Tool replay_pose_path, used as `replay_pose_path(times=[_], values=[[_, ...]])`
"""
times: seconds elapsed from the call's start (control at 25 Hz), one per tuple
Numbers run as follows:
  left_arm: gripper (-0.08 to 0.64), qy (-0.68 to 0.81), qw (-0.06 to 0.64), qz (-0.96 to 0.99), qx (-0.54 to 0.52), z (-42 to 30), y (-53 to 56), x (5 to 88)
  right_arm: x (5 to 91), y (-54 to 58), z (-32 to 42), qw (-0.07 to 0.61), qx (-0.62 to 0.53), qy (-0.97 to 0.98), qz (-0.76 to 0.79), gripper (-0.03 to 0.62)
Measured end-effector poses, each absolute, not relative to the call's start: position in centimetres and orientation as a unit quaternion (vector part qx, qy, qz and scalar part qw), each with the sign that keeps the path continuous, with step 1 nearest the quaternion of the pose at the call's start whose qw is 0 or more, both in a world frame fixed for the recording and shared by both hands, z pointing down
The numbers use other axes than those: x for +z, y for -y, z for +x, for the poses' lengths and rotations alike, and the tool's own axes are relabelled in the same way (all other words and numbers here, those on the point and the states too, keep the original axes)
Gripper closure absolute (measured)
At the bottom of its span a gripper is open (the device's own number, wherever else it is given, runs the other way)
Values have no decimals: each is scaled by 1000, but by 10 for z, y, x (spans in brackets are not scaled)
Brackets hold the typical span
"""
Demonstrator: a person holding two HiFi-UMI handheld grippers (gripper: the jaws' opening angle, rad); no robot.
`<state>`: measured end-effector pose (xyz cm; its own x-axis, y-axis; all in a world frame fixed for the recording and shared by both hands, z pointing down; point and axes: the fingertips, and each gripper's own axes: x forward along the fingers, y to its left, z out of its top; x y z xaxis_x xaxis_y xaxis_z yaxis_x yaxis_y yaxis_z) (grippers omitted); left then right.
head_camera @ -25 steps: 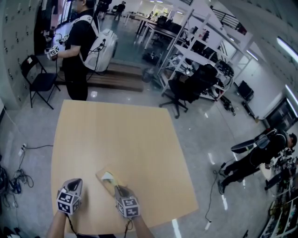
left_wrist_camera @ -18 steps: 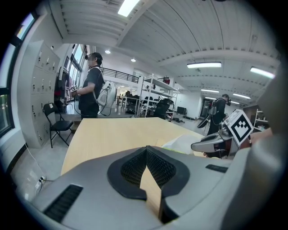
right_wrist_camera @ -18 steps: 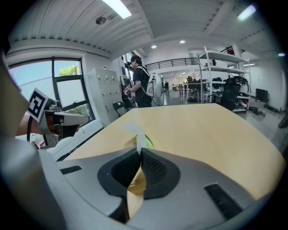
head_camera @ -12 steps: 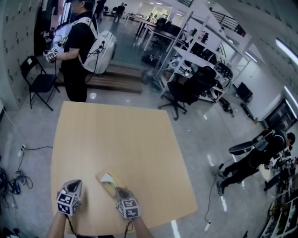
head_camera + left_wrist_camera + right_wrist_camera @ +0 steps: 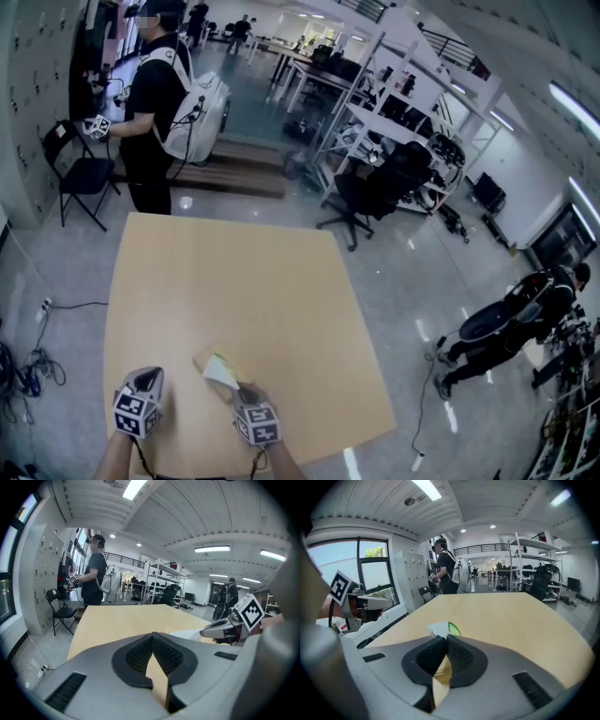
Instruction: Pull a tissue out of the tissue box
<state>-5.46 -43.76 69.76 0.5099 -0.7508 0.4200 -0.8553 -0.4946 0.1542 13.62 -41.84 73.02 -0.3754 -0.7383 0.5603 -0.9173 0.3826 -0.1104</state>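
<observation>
The wooden table (image 5: 234,272) filled the middle of the head view. The tissue box (image 5: 202,357) lay flat on it in the lower centre, near the front edge. The right gripper (image 5: 239,386) reached over the box from below. A white tissue (image 5: 221,372) stood up from the top of the box at that gripper's tip.

In the right gripper view, the right gripper (image 5: 445,637) had its jaws closed, pinching the tissue (image 5: 437,628). A white corner of it stuck out above their tips, with a green patch just to its right. The box itself was mostly hidden behind the jaws.

The left gripper (image 5: 147,373) sat at the lower left of the head view, beside the box and apart from it. In the left gripper view, the left gripper (image 5: 153,637) had its jaws closed tip to tip with nothing between them; only bare tabletop showed through the gap below.

In the upper left of the head view a person (image 5: 155,94) with a white backpack stood beyond the table, next to a folding chair (image 5: 80,164).
</observation>
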Motion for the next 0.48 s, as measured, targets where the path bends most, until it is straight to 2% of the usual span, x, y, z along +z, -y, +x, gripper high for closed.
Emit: replay_pose_path(times=[0.48], values=[[552,475,159,853,143,-54,431,681,702,418,141,198,184,807,525,586]])
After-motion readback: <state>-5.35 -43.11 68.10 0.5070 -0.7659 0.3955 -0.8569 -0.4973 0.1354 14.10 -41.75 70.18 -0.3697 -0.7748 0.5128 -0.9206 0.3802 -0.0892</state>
